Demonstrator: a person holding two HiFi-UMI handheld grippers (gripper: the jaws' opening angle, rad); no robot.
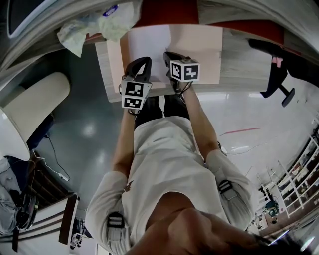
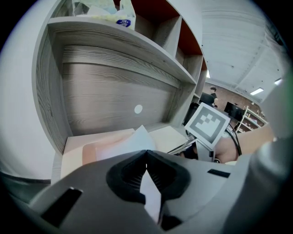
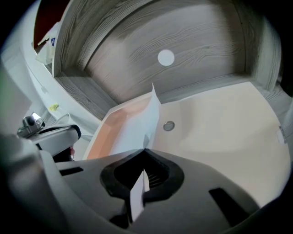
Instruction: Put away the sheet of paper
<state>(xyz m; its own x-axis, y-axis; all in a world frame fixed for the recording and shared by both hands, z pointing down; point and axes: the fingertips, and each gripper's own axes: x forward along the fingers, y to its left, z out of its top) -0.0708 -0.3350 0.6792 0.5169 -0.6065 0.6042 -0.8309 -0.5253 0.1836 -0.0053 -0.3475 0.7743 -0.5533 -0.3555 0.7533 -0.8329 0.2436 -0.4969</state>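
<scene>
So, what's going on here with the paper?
A person is holding a white sheet of paper with both tools. The left tongs and the right tongs are each shut on its near edge. The sheet reaches from the tongs out over a peach-coloured mat inside a wooden shelf compartment. It has not been let go yet.

Shelf [image 2: 114, 91]: a gray wood shelf is standing open at the front, with one board low and one board high.
Bottom board [image 1: 244, 64]: it is holding a flat, pale mat.
Mat [image 1: 204, 50]: it is lying flat on the bottom board and covering most of it.
Top board [image 2: 119, 43]: it is holding a crumpled bag.
Bag [image 2: 114, 13]: it is sitting on the top board.
</scene>
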